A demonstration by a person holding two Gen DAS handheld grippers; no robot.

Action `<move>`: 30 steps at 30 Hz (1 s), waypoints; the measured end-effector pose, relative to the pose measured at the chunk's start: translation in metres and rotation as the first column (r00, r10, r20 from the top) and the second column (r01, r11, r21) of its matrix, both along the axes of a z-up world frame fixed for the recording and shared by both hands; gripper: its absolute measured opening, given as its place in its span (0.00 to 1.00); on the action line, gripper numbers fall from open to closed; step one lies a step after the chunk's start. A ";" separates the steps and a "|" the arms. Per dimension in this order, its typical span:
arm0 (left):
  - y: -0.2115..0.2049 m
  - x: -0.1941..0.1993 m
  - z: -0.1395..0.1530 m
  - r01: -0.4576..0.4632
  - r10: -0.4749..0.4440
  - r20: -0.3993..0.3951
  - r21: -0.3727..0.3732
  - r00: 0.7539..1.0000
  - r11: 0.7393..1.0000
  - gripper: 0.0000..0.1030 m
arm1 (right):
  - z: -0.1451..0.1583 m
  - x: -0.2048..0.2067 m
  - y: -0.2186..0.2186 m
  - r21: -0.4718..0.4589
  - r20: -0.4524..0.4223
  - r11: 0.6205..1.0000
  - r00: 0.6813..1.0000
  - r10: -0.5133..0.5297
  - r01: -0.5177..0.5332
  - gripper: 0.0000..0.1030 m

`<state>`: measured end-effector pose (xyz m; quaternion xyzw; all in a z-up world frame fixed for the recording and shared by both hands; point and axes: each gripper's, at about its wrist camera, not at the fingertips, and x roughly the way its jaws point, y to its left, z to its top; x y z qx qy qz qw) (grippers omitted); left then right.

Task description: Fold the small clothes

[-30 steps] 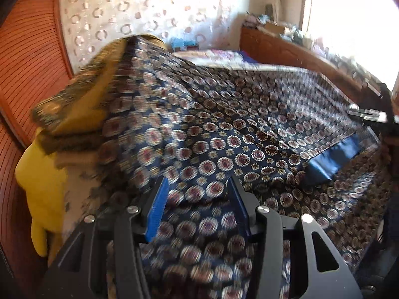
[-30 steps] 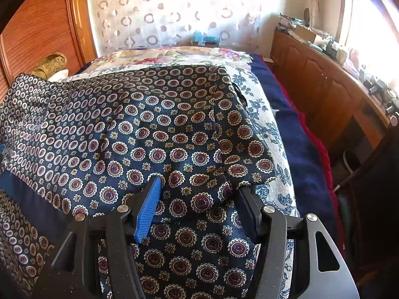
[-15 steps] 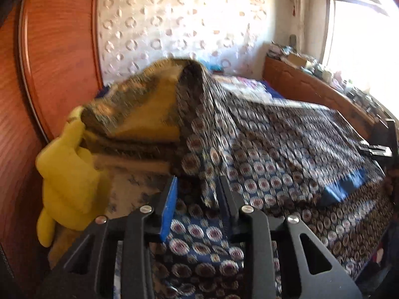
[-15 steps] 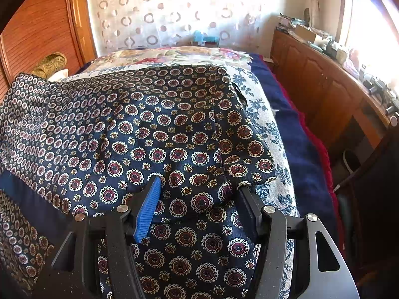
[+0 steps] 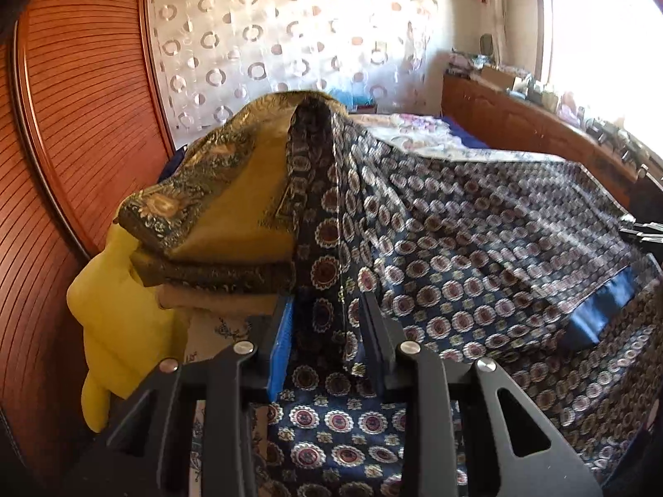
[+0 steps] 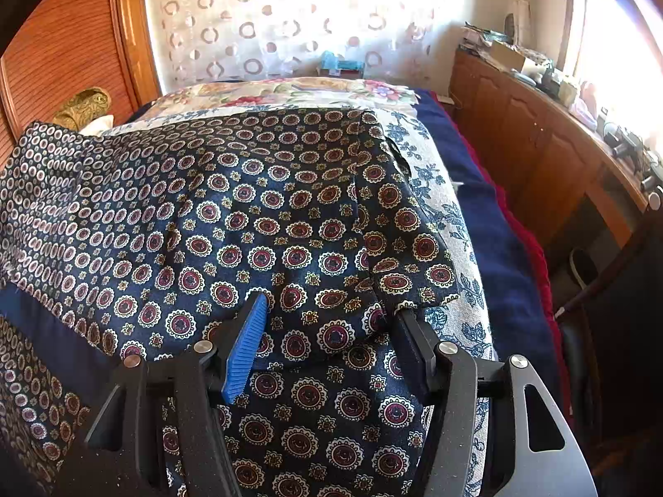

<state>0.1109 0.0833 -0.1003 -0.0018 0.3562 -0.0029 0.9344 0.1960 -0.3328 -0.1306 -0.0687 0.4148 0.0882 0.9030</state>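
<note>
The left gripper has clamped its jaws on the cloth at the bed's left edge and lifted it, starting a fold, while the right gripper stays released over it.

I see the patterned garment: thin woven cloth, slight silky sheen, with a plain navy band, smooth. My left gripper and right gripper have matt black plastic bodies, slightly grainy, with bright metal screw heads; one ribbed blue rubbery pad on each. At the bed's head edge sits a gold brocade cushion, shiny thread, and a yellow soft plush thing, matt. Headboard is ribbed wood, varnished and glossy. Bed cover is coarse floral cloth, matt. Curtain sheer. Sideboard polished wood.
</note>
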 end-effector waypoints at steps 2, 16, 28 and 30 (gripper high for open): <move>0.001 0.000 -0.001 0.010 -0.010 -0.002 0.004 1.000 1.000 0.27 | 0.000 0.000 0.000 0.001 0.000 1.000 1.000 0.000 0.000 0.58; -0.013 -0.019 0.034 0.089 -0.084 0.093 -0.052 0.992 0.995 0.00 | 0.005 -0.003 0.018 -0.018 0.004 0.997 0.997 0.077 -0.077 0.03; -0.004 -0.064 0.073 0.104 -0.079 0.201 -0.119 0.976 0.987 0.00 | 0.062 -0.050 0.010 0.047 0.150 0.989 0.980 0.129 -0.137 0.00; 0.001 -0.072 0.073 0.102 -0.075 0.204 -0.127 0.976 0.987 0.00 | 0.069 -0.063 0.005 0.049 0.161 0.988 0.977 0.138 -0.148 0.00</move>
